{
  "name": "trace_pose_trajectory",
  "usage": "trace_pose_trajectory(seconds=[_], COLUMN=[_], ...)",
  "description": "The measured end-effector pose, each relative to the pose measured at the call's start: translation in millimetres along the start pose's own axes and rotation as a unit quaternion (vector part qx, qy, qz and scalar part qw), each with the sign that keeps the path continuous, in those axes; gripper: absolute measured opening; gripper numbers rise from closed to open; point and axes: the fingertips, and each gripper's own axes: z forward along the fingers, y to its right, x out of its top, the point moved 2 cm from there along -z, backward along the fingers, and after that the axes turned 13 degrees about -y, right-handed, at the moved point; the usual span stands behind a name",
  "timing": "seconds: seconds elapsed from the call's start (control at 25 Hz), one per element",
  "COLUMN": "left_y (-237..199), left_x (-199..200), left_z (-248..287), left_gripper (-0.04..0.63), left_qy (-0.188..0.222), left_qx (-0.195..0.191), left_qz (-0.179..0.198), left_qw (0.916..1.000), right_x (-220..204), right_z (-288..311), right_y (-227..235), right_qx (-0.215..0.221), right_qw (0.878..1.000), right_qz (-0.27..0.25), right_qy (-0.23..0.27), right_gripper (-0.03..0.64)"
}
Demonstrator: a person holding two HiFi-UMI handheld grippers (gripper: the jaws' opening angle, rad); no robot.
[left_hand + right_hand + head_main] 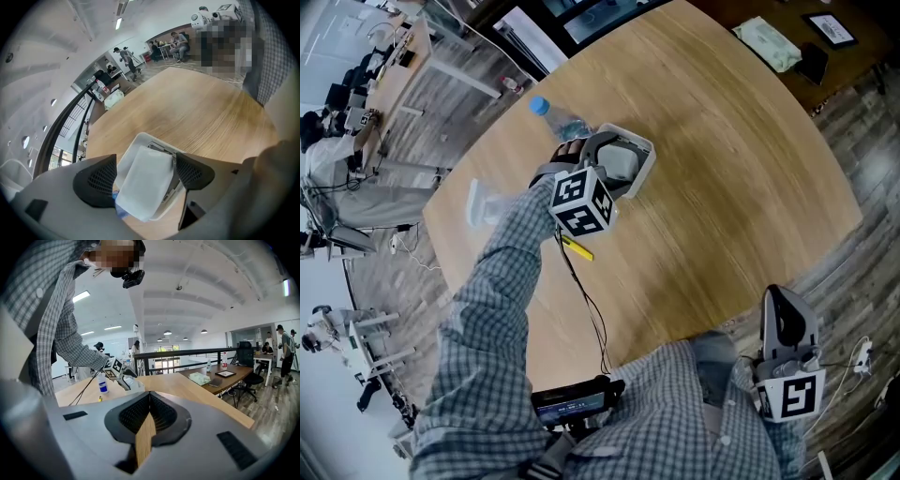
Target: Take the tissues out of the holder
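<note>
While on end in holder, tissues between released left gripper; right gripper clenched

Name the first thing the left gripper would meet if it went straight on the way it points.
Most likely the tissues standing in the white holder: they lie directly ahead between the left gripper's open jaws, though the gap is hard to judge.

Head view looks steeply down; left gripper view close above the holder; right gripper view distant, level; all share the desk.
</note>
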Motion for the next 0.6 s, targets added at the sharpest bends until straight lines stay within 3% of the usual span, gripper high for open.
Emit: trace_pose_trajectory(seconds=[0.4, 0.6], left_y=[1, 6], left_x=[-2, -3], left_z=[17, 19], left_gripper=[0.383, 0.313], left_qy=[-0.019, -0.021], left_qx=[0.024, 0.015], left_qz=[0.036, 0.042], left_qw=[0.9989, 0.9988], right_x=[-2, -4], right_z=[1, 1], right_y=[-1, -4], right_qx=[-0.003, -0.001], right_qw=[1.0, 1.0], right_qz=[0.007, 0.007], right_qy=[-0.006, -0.006], right_gripper=[0.011, 0.011])
